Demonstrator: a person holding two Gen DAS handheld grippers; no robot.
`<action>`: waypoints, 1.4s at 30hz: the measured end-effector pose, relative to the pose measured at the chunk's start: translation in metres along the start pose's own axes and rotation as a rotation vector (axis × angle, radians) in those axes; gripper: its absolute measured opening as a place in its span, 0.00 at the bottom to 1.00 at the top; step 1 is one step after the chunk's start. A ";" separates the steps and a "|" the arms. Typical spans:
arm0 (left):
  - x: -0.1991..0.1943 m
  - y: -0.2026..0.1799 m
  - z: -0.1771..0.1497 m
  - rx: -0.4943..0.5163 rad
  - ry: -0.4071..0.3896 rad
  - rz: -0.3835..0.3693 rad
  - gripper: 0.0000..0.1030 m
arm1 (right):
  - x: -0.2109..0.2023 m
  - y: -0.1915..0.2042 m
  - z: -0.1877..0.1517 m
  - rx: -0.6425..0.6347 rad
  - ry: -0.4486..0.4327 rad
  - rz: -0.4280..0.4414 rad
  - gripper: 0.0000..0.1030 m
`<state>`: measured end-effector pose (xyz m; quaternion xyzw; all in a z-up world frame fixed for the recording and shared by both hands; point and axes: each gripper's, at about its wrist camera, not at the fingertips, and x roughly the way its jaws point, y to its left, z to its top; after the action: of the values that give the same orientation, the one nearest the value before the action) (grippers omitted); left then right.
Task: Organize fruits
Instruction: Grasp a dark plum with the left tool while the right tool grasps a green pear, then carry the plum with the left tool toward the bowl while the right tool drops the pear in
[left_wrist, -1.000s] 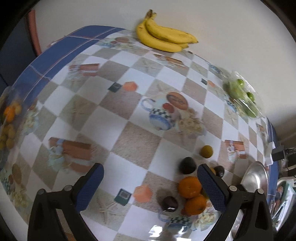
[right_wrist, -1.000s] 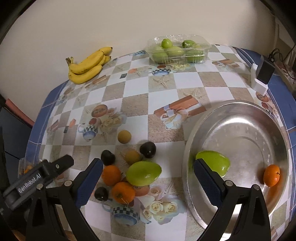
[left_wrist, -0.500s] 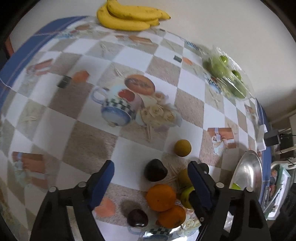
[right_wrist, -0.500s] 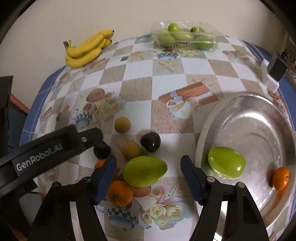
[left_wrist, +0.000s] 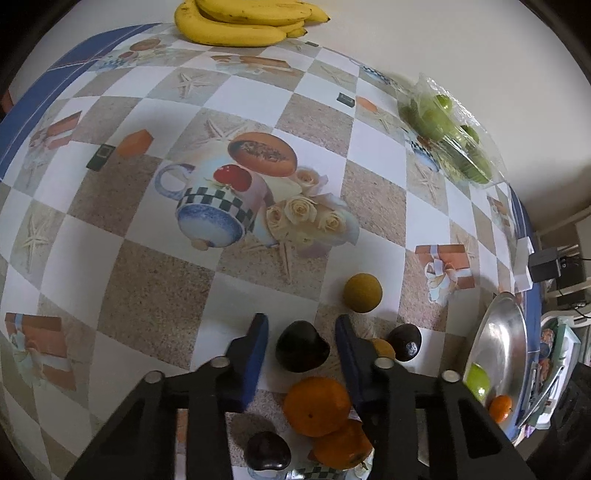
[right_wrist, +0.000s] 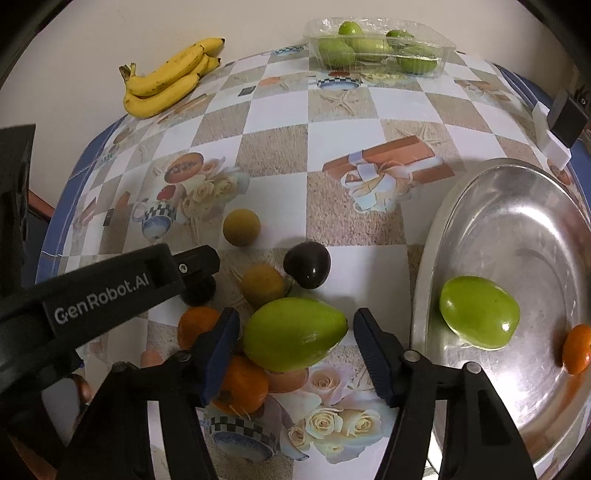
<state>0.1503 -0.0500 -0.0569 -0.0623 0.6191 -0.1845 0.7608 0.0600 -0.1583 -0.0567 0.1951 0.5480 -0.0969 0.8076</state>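
Fruits lie clustered beside the steel tray (right_wrist: 436, 236). The left gripper (left_wrist: 301, 332) is closing around a dark plum (left_wrist: 302, 350), the right gripper (right_wrist: 295, 332) around a green mango (right_wrist: 293, 334); neither pinched yet.

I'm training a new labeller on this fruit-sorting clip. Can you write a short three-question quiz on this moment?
1. True or false: the metal tray already holds a green fruit and an orange.
2. What lies between the right gripper's fingers? A) banana B) green mango C) plum
3. Fill in: the left gripper is closing around a ____ fruit.

Key: 1 true; 2 B; 3 dark
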 end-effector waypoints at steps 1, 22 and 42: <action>0.000 0.000 0.000 -0.002 0.000 -0.001 0.31 | 0.000 0.000 0.000 0.001 -0.001 -0.001 0.61; -0.024 0.012 0.000 -0.042 -0.056 0.027 0.29 | -0.013 -0.003 0.002 0.022 -0.016 0.031 0.56; -0.077 0.012 -0.004 -0.048 -0.189 0.119 0.29 | -0.075 -0.016 0.012 0.029 -0.157 -0.006 0.56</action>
<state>0.1359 -0.0112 0.0087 -0.0605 0.5513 -0.1174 0.8238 0.0355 -0.1819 0.0128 0.1969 0.4822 -0.1225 0.8448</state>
